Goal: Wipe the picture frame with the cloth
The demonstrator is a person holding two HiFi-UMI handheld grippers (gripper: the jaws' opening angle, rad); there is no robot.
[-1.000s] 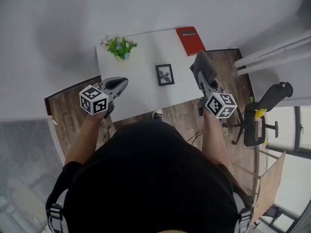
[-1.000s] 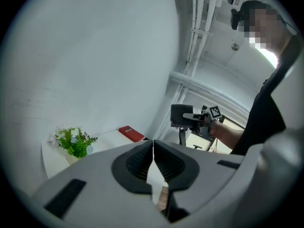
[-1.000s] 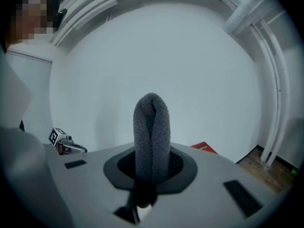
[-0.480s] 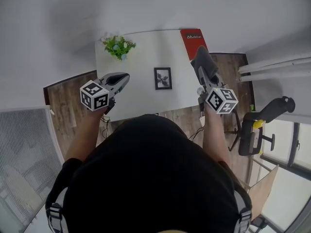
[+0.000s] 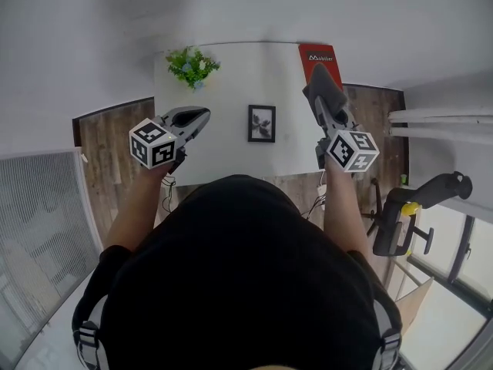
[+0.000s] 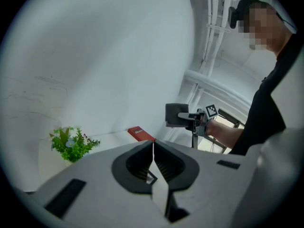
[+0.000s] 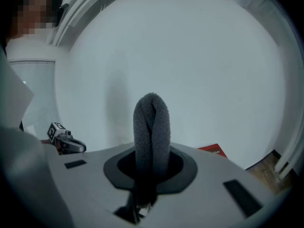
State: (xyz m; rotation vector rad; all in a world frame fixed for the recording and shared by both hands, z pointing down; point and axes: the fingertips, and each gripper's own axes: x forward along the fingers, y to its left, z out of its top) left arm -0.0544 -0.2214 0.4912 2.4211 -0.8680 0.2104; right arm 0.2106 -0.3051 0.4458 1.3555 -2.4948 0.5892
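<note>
Both my grippers are up over the near side of the white counter, with the cloth in the right one.

The counter (image 5: 231, 91) backs onto the wall at 12 o'clock, and its near edge is just ahead of me. The picture frame (image 5: 262, 122) sits at its middle with open top on every side. From the frame, a potted plant (image 5: 191, 65) is at 10 o'clock by the far left corner. A red book (image 5: 320, 58) is at 2 o'clock by the far right corner, and both are well apart from the frame. An office chair (image 5: 408, 214) stands on the wood floor at 4 o'clock, off the counter. My left gripper (image 5: 202, 115) hovers at the frame's 9 o'clock with its jaws pressed together on nothing. My right gripper (image 5: 323, 108) is at the frame's 3 o'clock, its jaws pinching a folded grey cloth (image 7: 151, 122) that loops out past the tips.
</note>
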